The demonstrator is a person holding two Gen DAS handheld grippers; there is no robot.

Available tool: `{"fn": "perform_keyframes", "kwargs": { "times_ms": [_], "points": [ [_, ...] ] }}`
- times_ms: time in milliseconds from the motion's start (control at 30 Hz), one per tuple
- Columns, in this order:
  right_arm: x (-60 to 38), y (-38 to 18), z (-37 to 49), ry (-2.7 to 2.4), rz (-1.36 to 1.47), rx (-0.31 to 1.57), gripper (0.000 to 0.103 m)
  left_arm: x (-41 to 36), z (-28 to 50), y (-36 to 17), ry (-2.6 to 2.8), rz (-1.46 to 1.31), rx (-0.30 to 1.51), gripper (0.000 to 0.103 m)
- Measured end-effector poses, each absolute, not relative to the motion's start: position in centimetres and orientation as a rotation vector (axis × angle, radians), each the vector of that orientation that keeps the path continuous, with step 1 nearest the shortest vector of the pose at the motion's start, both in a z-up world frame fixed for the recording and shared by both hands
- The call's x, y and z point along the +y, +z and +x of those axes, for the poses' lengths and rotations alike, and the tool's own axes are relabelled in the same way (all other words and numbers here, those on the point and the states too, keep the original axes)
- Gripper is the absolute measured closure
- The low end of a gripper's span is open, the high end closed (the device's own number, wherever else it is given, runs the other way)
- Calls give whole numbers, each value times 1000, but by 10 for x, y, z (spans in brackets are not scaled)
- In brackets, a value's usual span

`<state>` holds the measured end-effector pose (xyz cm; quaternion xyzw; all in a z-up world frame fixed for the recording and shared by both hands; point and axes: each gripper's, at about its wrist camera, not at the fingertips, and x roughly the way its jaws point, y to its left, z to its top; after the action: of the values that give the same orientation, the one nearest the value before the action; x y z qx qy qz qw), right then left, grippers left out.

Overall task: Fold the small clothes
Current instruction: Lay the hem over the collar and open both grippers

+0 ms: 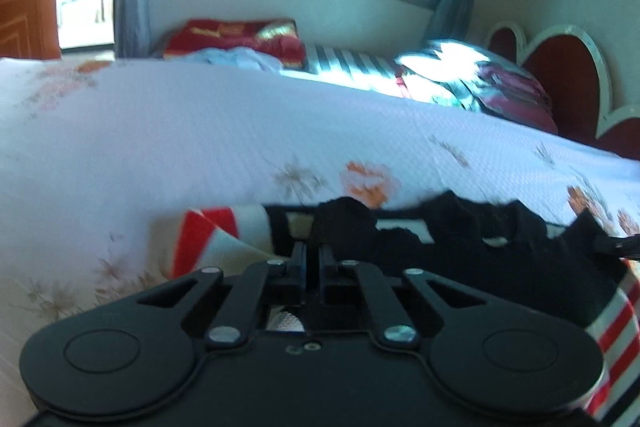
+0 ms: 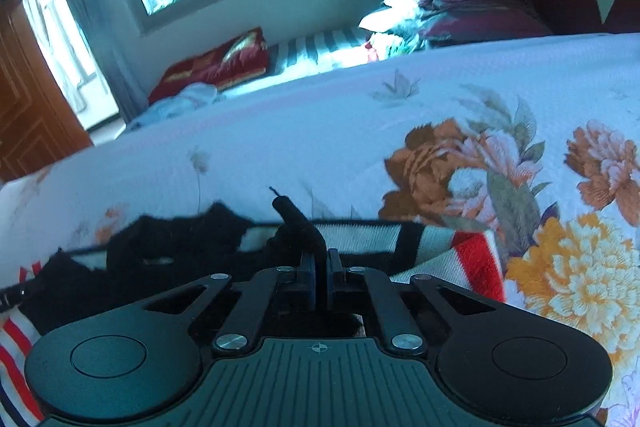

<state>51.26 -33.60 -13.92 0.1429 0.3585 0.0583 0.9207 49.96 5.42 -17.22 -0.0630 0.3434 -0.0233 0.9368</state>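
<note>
A small garment (image 1: 440, 251), black with red, white and dark stripes, lies on the floral bedsheet (image 1: 200, 131). My left gripper (image 1: 313, 259) is shut on the garment's black edge, near its left end. In the right wrist view my right gripper (image 2: 321, 267) is shut on the same garment (image 2: 180, 247), pinching a black fold that sticks up between the fingers near its right striped end (image 2: 472, 251). The tip of the other gripper shows at the far right of the left wrist view (image 1: 616, 247).
The bed (image 2: 320, 131) stretches ahead to a red heart-shaped headboard (image 1: 560, 75). Pillows and folded bedding (image 1: 480, 83) lie at the far right, a red cushion (image 1: 236, 39) and a pale cloth heap (image 1: 236, 59) at the far side under the window. A wooden door (image 2: 24, 107) is at left.
</note>
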Motion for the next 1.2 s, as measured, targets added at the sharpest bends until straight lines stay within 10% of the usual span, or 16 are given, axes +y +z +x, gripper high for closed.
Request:
{"fn": "perform_keyframes", "kwargs": {
  "times_ms": [367,533,667,1200],
  "points": [
    [-341,-160,519,21,265,753,99,53,505,-185,16,-96,706,96],
    [-339,-142,507,37,288,735,97,58,501,-179,17,-108,714,71],
    [-329,-123,491,67,272,694,62,61,493,-169,21,-131,700,59],
    [-248,-125,446,247,102,729,62,3,449,-147,-159,-77,703,51]
  ]
}}
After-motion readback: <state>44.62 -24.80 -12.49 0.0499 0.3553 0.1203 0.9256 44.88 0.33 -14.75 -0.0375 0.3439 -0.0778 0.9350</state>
